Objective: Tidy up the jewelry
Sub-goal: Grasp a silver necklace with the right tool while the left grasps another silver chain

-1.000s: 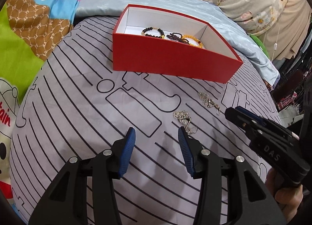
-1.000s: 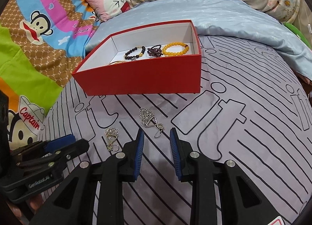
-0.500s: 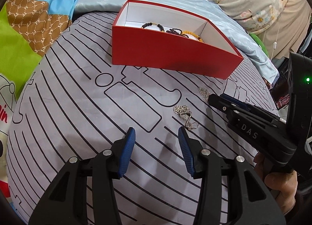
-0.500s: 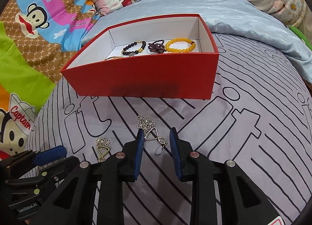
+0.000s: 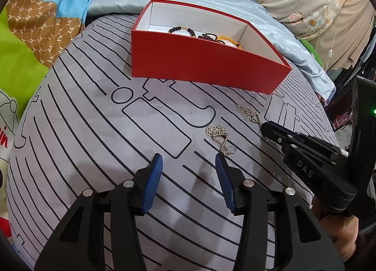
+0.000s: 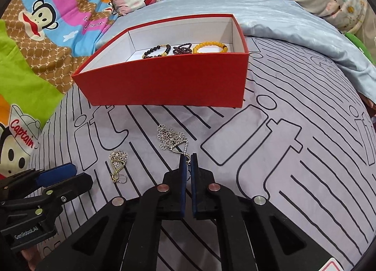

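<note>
My right tool (image 6: 187, 160) has its blue pads pinched almost together on the hook end of a silver flower earring (image 6: 172, 140), which lies on the grey line-printed bedspread (image 6: 293, 153). Its long axis runs from the flower cluster, pointing up and left toward the red box (image 6: 164, 83), back to the hook between my pads. The second silver earring (image 6: 118, 160) lies just left of it, roughly parallel, flowers toward the box and hook toward me. In the left view this second earring (image 5: 219, 137) sits just ahead of my left tool (image 5: 188, 163), its hook nearly at the tip of the right-hand pad, while that tool stands wide apart and holds nothing. The open red box rests farther up the bed, well beyond both earrings, white inside, and holds a black beaded bracelet (image 6: 156, 51), a dark purple bracelet (image 6: 182, 49) and a yellow bracelet (image 6: 210, 46) side by side.
</note>
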The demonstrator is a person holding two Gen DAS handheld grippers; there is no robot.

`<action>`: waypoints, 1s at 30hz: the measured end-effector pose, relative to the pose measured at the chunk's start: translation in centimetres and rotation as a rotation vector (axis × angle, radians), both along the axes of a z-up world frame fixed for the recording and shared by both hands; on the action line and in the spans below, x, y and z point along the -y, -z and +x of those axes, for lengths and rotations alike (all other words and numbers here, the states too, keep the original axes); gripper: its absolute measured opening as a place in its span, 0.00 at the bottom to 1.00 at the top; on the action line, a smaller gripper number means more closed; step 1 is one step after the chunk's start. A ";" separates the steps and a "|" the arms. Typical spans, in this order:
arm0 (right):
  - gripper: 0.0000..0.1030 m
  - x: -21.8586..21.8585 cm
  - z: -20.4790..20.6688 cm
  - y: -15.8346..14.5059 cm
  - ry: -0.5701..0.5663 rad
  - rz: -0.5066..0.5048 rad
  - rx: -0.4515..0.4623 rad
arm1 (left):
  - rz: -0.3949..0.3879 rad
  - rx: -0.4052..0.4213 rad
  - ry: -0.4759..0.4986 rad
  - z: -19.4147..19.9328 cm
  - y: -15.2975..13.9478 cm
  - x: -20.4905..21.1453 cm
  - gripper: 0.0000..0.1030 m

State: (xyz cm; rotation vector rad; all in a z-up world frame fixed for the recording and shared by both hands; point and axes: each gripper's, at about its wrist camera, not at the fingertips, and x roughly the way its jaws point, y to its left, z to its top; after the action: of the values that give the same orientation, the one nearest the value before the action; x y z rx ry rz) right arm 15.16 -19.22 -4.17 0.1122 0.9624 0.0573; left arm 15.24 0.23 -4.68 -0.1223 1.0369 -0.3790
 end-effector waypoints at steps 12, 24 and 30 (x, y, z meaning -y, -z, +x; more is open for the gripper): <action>0.01 1.7 -2.6 -1.3 0.048 0.050 0.026 | -0.014 0.005 0.029 -0.1 -0.2 1.3 0.44; 0.01 2.3 -3.9 -1.9 0.054 0.084 0.036 | 0.006 0.045 0.091 0.2 0.4 4.9 0.26; 0.01 2.4 -4.0 -2.0 0.056 0.094 0.039 | 0.028 0.064 0.098 0.3 0.5 5.2 0.08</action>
State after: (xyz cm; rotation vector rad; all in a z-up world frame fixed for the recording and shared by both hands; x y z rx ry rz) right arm 11.19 -21.62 -2.14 0.2237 0.9168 0.0533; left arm 15.50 -4.92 -5.22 -0.0341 0.9864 -0.4540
